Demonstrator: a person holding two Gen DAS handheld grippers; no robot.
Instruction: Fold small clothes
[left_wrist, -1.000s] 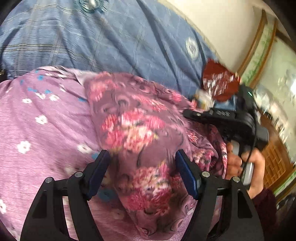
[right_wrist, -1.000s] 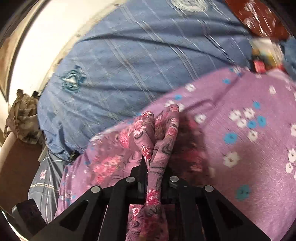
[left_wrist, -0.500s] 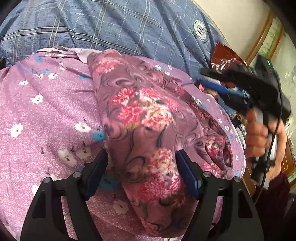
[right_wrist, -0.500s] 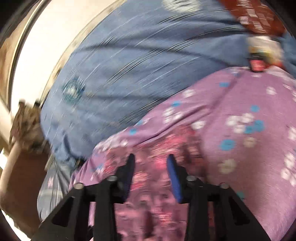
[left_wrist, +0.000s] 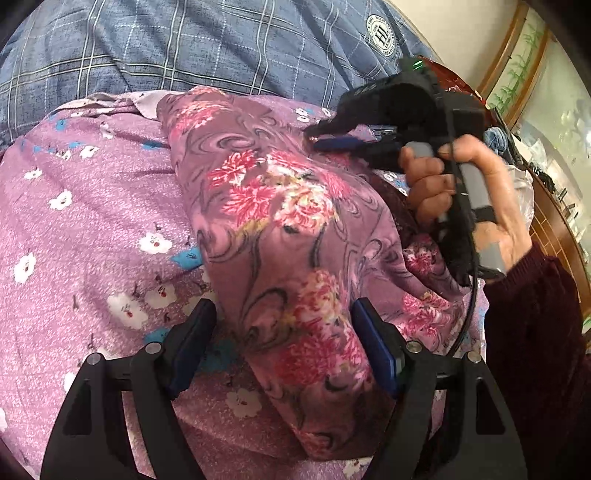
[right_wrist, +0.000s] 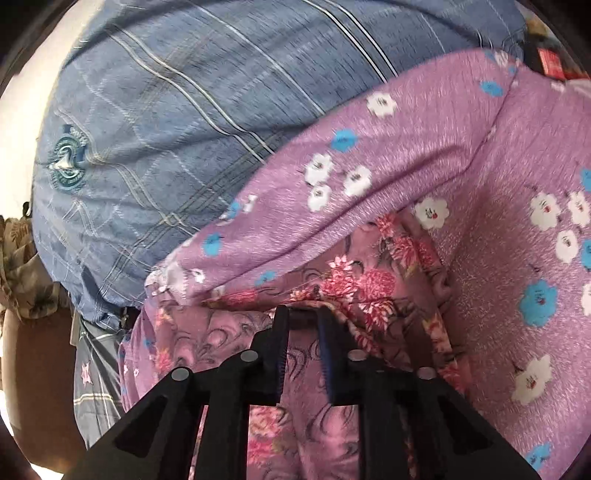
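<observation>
Folded rose-print garment (left_wrist: 295, 236) lying as a long bundle on top of the purple flowered sheet (left_wrist: 92, 229), which covers the blue plaid quilt (left_wrist: 203, 48) on the bed. Probably parked there because the sheet gives a flat, soft spot to crease on.

Left gripper (left_wrist: 284, 345) spread wide, straddling the near end of the bundle, one finger on each side, not squeezing anything. Looks like a pin-it-down or ready-to-grab pose so the fold doesn't slide.

Right gripper (right_wrist: 301, 350) down low at the far side of the bundle, fingers a narrow gap apart and nosing into the cloth edge (right_wrist: 354, 284). No fabric clearly caught between them, so reads as partly spread rather than pinching; can't be fully sure from the left wrist view, where the right hand (left_wrist: 469, 195) just shows wrapped around the handle.

Guessing a tidy-up or a next fold across the length. Watch for the loose layers on the right side flopping open.
</observation>
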